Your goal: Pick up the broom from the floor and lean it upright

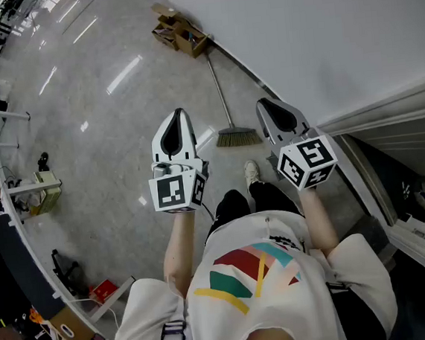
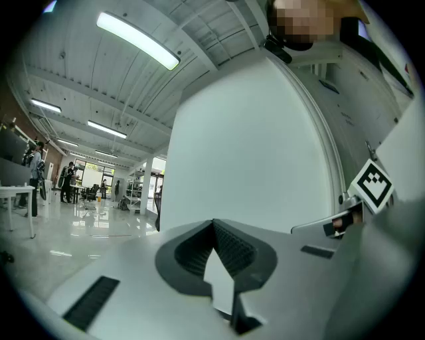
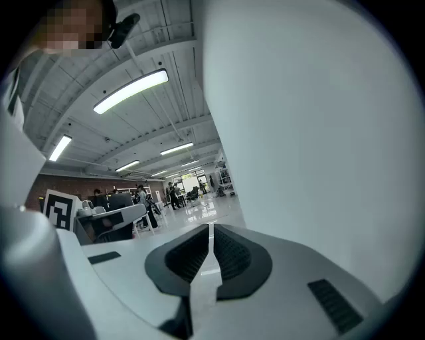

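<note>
Glossy grey floor fills the left, white wall the upper right. The broom lies centre, near the wall. Left gripper and right gripper are closed, empty.

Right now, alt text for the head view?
A broom lies on the grey floor ahead of the person's shoe, bristles nearest, handle running toward cardboard boxes by the white wall. The person holds the left claw and right claw out front, both shut and empty.

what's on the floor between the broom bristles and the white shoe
Nothing; the head view shows only bare grey floor between the broom bristles and the white shoe.
</note>
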Motion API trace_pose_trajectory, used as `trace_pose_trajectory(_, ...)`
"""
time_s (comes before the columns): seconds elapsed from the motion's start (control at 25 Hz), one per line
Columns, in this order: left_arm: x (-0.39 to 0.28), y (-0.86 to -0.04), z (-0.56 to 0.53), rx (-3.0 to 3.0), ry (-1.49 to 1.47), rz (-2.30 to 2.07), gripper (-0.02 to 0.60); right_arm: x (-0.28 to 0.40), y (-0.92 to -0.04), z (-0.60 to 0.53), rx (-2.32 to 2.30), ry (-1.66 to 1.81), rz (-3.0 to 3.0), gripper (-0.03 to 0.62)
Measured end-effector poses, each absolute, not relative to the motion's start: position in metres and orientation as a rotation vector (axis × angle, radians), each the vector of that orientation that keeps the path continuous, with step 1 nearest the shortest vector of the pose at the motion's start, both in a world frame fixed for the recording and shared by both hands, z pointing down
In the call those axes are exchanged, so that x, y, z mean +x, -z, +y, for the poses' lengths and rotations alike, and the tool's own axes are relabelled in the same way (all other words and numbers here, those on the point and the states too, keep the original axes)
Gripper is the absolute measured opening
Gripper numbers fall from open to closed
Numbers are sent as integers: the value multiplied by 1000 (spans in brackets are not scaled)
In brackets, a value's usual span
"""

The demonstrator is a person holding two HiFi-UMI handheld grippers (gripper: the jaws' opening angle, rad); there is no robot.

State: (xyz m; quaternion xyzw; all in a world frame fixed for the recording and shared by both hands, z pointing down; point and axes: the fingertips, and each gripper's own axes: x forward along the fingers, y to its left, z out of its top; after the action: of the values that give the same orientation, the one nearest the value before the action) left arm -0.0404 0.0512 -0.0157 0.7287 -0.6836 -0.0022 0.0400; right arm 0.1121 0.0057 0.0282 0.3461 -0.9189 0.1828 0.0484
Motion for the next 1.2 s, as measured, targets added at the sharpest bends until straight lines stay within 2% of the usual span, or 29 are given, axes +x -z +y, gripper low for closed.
trace_pose_trajectory(0.4,-77,-17,-65,2236,-71,-2111,44,66,-73,-120,1003,-470,-2744,21)
trace_pose_trajectory(0.52,-100,-52,-95,2220,-65,-2092,45,36,-109,-154,973,-587,-2738,156)
trace_pose_trajectory(0.6,-116,-90,-113,2224,-44,-2074,45,14,-155,-175,972,-623,-2706,184)
trace_pose_trajectory(0.76,-151,-220,-154,2210,-7,-2097,44,-26,-314,-218,912,-704,-2566,187)
trace_pose_trajectory(1.08,-199,-579,-210,2112,134,-2134,45,-102,-702,-301,825,-890,-2420,186)
trace_pose_trajectory(1.2,-215,-678,-219,2084,207,-2048,46,-123,-831,-314,797,-974,-2339,186)
